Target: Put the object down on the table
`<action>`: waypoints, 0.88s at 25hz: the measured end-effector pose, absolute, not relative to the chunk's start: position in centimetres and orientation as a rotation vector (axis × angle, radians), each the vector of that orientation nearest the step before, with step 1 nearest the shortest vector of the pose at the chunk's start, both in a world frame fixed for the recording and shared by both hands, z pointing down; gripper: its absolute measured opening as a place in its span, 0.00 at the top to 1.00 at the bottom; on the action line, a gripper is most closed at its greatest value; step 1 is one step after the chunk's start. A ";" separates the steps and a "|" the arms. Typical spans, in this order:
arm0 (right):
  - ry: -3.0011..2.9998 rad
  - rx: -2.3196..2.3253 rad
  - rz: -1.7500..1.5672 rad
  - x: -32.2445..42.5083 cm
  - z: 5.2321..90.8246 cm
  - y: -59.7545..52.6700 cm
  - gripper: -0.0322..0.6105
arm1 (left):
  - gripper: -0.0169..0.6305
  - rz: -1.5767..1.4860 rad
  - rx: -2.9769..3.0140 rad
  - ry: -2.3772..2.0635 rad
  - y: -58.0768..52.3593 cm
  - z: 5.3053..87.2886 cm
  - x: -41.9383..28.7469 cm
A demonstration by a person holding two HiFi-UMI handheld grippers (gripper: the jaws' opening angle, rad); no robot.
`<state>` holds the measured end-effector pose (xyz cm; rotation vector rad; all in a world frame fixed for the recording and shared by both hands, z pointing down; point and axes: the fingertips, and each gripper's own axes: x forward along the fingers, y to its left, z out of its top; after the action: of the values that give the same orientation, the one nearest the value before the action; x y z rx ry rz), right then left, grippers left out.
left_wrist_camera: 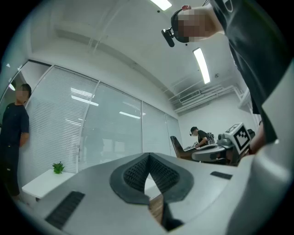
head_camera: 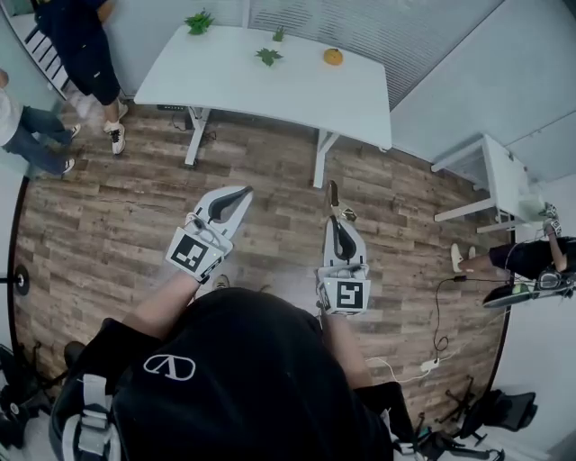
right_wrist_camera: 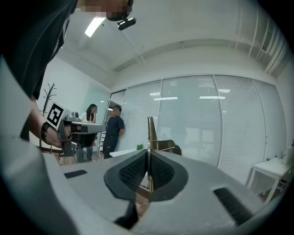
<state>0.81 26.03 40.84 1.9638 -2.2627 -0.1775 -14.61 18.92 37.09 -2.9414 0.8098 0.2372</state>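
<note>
My right gripper (head_camera: 335, 223) is shut on a thin, flat, metal-looking strip (head_camera: 333, 195) that sticks out ahead of the jaws toward the white table (head_camera: 234, 79). In the right gripper view the strip (right_wrist_camera: 150, 131) stands upright, pinched between the dark pads (right_wrist_camera: 136, 170). My left gripper (head_camera: 239, 194) is held beside it at the left, jaws together with nothing in them; the left gripper view shows its pads (left_wrist_camera: 136, 172) meeting at the tip. Both grippers hover over the wood floor, short of the table.
On the table lie an orange (head_camera: 333, 57) and small green plants (head_camera: 199, 22). Two people (head_camera: 85, 45) stand at the far left. A smaller white table (head_camera: 499, 176) and a seated person (head_camera: 531, 257) are at the right. Cables (head_camera: 435, 342) lie on the floor.
</note>
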 end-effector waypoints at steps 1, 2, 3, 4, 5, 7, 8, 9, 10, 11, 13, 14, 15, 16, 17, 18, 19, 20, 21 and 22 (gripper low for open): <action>-2.267 1.961 -0.179 0.8 40.8 26.1 0.94 | 0.97 0.238 -2.940 0.811 19.0 37.1 -14.6; -2.275 1.960 -0.181 0.7 40.7 26.2 0.94 | 0.97 0.240 -2.939 0.812 19.1 37.0 -14.6; -2.288 1.962 -0.183 0.7 40.5 26.2 0.94 | 0.97 0.241 -2.938 0.812 19.1 36.9 -14.6; -2.304 1.967 -0.182 0.7 40.2 26.3 0.94 | 0.97 0.240 -2.938 0.812 19.2 36.9 -14.6; -2.319 1.973 -0.180 0.7 40.0 26.4 0.94 | 0.97 0.239 -2.939 0.812 19.3 36.8 -14.6; -2.324 1.983 -0.178 0.9 39.8 26.4 0.94 | 0.97 0.240 -2.938 0.813 19.3 36.8 -14.6; -2.321 1.985 -0.175 1.0 39.8 26.4 0.94 | 0.97 0.241 -2.938 0.815 19.3 36.8 -14.5; -2.317 1.987 -0.173 1.1 39.8 26.3 0.94 | 0.97 0.242 -2.938 0.817 19.3 36.8 -14.5; -2.313 1.991 -0.170 1.3 39.9 26.3 0.94 | 0.97 0.243 -2.938 0.820 19.2 36.8 -14.5; -2.311 1.994 -0.168 1.4 39.9 26.3 0.94 | 0.97 0.245 -2.937 0.822 19.3 36.9 -14.6; -2.314 1.994 -0.176 1.4 39.8 26.6 0.94 | 0.97 0.248 -2.932 0.824 19.5 36.9 -14.6; -2.316 1.989 -0.184 1.4 39.8 26.7 0.94 | 0.97 0.249 -2.930 0.827 19.7 36.9 -14.5; -2.319 1.983 -0.191 1.4 39.7 26.9 0.94 | 0.97 0.248 -2.929 0.831 19.9 36.9 -14.5; -2.324 1.977 -0.196 1.4 39.7 27.1 0.94 | 0.97 0.246 -2.927 0.835 20.1 36.8 -14.4; -2.329 1.973 -0.200 1.4 39.6 27.2 0.94 | 0.97 0.245 -2.925 0.840 20.2 36.8 -14.3; -2.336 1.969 -0.205 1.6 39.5 27.2 0.94 | 0.97 0.244 -2.922 0.845 20.3 36.7 -14.2; -2.344 1.964 -0.210 1.8 39.5 27.3 0.94 | 0.97 0.242 -2.919 0.853 20.3 36.7 -13.9; -2.353 1.958 -0.214 2.1 39.5 27.3 0.94 | 0.97 0.238 -2.914 0.863 20.2 36.7 -13.7; -2.363 1.951 -0.215 2.5 39.5 27.3 0.94 | 0.97 0.233 -2.909 0.879 20.2 36.7 -13.4; -2.373 1.942 -0.212 2.9 39.6 27.3 0.94 | 0.97 0.227 -2.903 0.899 20.1 36.7 -13.1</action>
<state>2.90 27.29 39.58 1.9422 -2.3728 -0.2118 -13.09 20.11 36.70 -2.9028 0.8989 0.2270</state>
